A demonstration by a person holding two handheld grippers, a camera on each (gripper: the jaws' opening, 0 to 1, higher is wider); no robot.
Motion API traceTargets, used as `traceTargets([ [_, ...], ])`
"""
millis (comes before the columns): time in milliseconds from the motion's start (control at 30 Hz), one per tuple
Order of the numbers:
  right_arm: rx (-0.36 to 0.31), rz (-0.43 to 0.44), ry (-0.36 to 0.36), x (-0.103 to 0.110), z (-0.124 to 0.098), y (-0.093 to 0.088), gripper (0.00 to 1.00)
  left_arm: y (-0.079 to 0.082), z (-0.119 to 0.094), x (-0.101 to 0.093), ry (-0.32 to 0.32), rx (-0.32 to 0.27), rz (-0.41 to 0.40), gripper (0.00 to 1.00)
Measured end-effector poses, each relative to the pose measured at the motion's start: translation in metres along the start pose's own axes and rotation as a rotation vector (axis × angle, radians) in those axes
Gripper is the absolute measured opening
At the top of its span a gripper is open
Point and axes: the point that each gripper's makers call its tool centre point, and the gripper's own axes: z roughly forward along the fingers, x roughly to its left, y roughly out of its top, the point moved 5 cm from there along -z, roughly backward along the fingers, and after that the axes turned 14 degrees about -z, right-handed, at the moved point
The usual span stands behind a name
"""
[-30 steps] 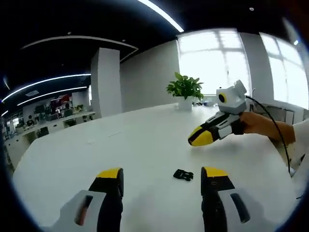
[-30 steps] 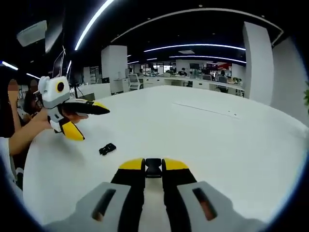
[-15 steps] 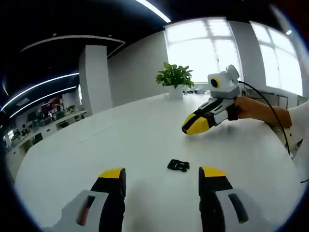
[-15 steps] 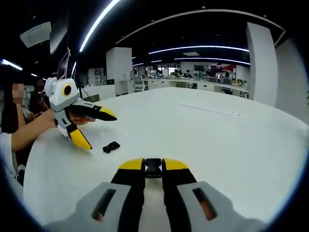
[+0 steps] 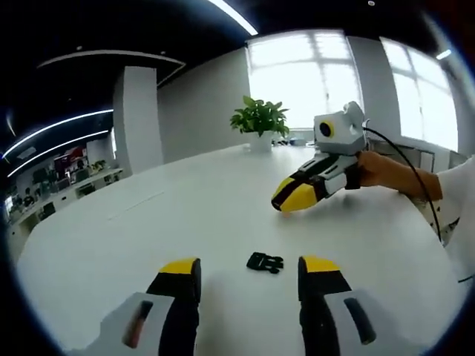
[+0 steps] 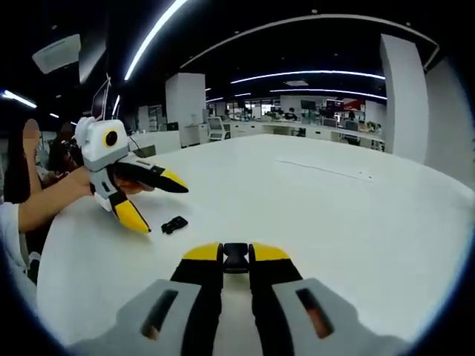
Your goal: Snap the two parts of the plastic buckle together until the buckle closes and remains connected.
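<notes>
Two black plastic buckle halves, still apart. One half (image 5: 265, 262) lies flat on the white table (image 5: 148, 230), small and dark, with short prongs or a slotted end that is hard to make out; in the left gripper view it sits at about 6 o'clock from centre, and in the right gripper view (image 6: 174, 224) at about 8 o'clock. The other half (image 6: 236, 256) is raised off the table, clamped at 6 o'clock in the right gripper view, only its squarish black end visible.
</notes>
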Motion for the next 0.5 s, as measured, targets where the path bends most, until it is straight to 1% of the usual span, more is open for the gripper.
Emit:
traceTargets([
  [100,-0.003,-0.003,0.002,0.0006,-0.0007,0.0017,0.13,-0.0011,0.0012,-0.0004,0.000,0.012,0.005,0.49],
  [167,-0.006,-0.003,0.003,0.0007,-0.0012,0.0028,0.13,-0.0009,0.0023,0.0003,0.000,0.017,0.004,0.45],
  [300,-0.013,-0.007,0.003,0.0009,-0.0025,0.0051,0.13,0.0006,0.0049,-0.0006,-0.015,0.002,-0.054,0.39],
  [367,-0.015,-0.011,0.001,0.0006,-0.0030,0.0059,0.13,-0.0002,0.0062,-0.0013,-0.011,0.009,-0.051,0.36],
  [433,-0.017,-0.011,-0.001,-0.0001,-0.0033,0.0063,0.13,-0.0023,0.0074,-0.0009,0.001,0.031,-0.027,0.34],
  [500,-0.019,-0.011,0.001,-0.0001,-0.0036,0.0068,0.13,-0.0033,0.0083,-0.0007,0.001,0.044,-0.020,0.33],
])
